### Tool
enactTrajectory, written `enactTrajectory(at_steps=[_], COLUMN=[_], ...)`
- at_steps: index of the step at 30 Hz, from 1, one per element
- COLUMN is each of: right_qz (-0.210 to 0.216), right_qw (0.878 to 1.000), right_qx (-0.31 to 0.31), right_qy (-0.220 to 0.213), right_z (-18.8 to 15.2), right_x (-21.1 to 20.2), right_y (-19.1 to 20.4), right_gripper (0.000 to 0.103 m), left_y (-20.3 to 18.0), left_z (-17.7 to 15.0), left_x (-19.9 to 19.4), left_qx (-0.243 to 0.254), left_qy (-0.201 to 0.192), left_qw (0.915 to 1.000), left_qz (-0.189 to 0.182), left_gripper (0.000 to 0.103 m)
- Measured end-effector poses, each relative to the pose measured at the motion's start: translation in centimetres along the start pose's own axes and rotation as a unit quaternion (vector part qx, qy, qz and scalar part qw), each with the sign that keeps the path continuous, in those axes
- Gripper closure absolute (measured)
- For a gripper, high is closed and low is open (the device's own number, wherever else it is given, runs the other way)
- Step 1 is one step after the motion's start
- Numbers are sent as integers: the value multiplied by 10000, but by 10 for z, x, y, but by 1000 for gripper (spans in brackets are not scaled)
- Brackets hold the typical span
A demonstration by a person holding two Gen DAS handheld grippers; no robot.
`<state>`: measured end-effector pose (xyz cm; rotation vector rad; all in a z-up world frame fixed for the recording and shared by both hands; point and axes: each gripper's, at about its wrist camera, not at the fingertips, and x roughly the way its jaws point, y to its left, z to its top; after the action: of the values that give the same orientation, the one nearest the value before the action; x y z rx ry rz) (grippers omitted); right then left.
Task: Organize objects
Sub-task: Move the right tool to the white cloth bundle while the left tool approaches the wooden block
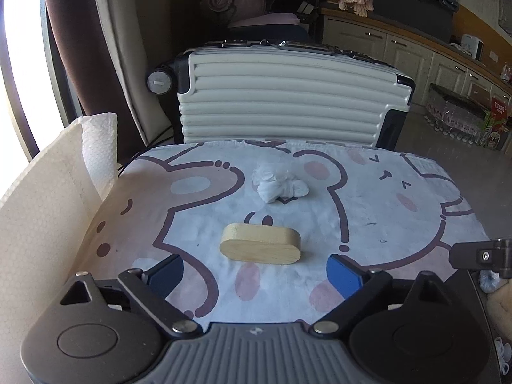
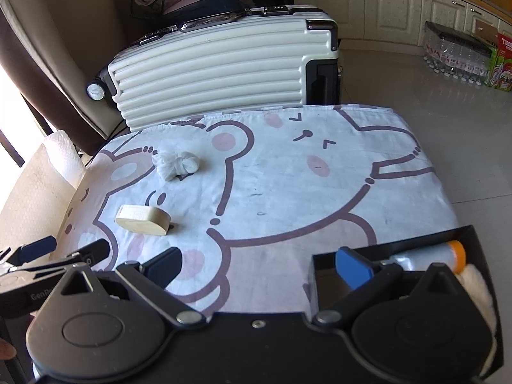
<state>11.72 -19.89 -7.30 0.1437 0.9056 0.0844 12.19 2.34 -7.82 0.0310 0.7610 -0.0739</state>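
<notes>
A cartoon-bear cloth [image 1: 368,192] covers the work surface, its pale fabric printed with brown outlines and pink cheeks. Behind its far edge a ribbed white suitcase [image 1: 281,96] lies on its side, touching or nearly touching the cloth's hem, and beyond that cream cabinets [image 1: 400,48] run along the wall above a tiled floor [image 2: 416,96] with packs of bottles [image 2: 454,54]. At the left edge a sheet of white bubble wrap [image 1: 48,198] stands up against the cloth.

The right half of the cloth is bare, and the floor past its right edge is open. On the left half lie the two loose things: a wooden oval block [image 1: 260,244] (flat on its broad face) near the front, and a crumpled white rag [image 1: 278,183] further back, well apart from it.

The left gripper [image 1: 256,270] hangs over the front of the cloth with its blue pads [image 1: 344,273] spread wide, the block just ahead of them and between their lines, untouched; it holds nothing. The right gripper [image 2: 259,270] is likewise spread and empty, its right finger over a black box [image 2: 326,275] at the near right corner, where an orange-capped bottle [image 2: 432,257] and something white and fluffy [image 2: 476,288] lie.
</notes>
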Motion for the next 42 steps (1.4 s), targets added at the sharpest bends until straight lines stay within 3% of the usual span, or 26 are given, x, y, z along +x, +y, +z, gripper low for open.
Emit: enactTrajectory(at_steps=[7, 17, 26, 34, 36, 40, 42], right_qz=[190, 256, -29, -187, -195, -190, -176], right_qw=[9997, 9996, 9998, 9997, 9996, 9990, 9987], right_qx=[157, 133, 186, -135, -185, -348, -418], right_qy=[76, -3, -86, -19, 63, 192, 246], right_z=[25, 75, 118, 135, 135, 132, 129], right_x=[25, 64, 106, 121, 127, 140, 147], right_y=[9, 32, 44, 47, 51, 60, 65], right_gripper=[0, 0, 0, 0, 0, 0, 0], left_y=[0, 1, -1, 4, 5, 7, 15], left_z=[-2, 0, 7, 1, 0, 0, 1], left_x=[23, 58, 77, 97, 100, 101, 99], left_qx=[195, 506, 491, 481, 439, 574, 486], left_qy=[-45, -17, 21, 143, 202, 150, 173], left_qw=[9996, 9986, 9986, 9984, 9979, 9977, 9982], left_qz=[-202, -181, -203, -265, -426, -340, -290], left_gripper=[9, 9, 12, 12, 23, 38, 52])
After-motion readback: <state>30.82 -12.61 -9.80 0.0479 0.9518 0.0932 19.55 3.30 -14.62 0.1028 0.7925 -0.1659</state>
